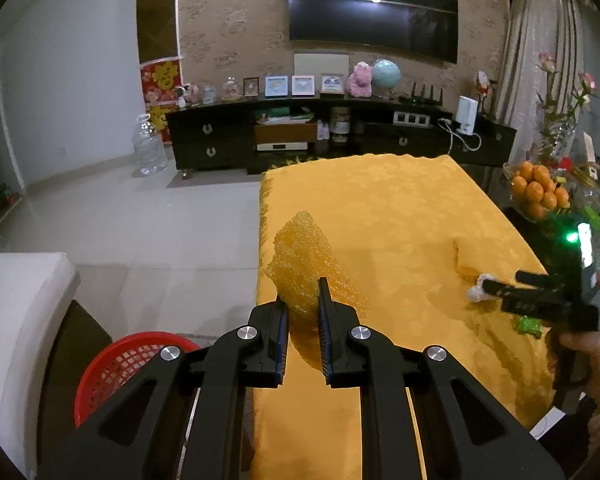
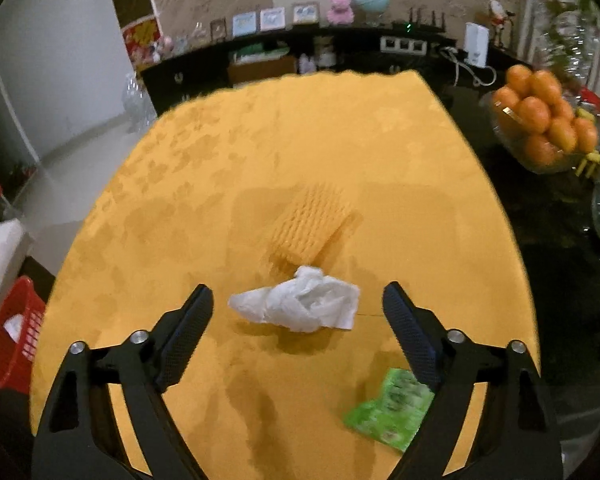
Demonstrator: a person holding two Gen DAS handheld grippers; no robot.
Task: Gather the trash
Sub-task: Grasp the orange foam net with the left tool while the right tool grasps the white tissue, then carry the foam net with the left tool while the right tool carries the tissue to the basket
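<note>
Trash comes first: your left tongs point(image 1: 303, 312) are pinched on a yellow foam net point(image 1: 300, 264), which they hold up above the near left corner of the desk point(image 1: 380, 200), its top standing clear past the fingertips. On the floor down to the left, beside the desk, sits a red basket point(image 1: 116, 364); in the right wrist view a pale scrap lies inside it.

Your right tongs point(image 2: 298, 304) are spread wide with a crumpled white tissue point(image 2: 300, 304) lying on the yellow cloth between the two fingers, and neither pad touches it. Just beyond the tissue lies a second foam net point(image 2: 312, 224), flat on the cloth and nearly the same colour. A green wrapper point(image 2: 392, 412) lies on the cloth by the right finger, partly hidden under it.

From the left wrist view you can see your right hand point(image 1: 592, 356) gripping the tool at the desk's right edge, its fingers over the tissue. A glass bowl of oranges point(image 2: 540, 120) stands off the cloth to the right, on a dark surface, well apart from the trash.
</note>
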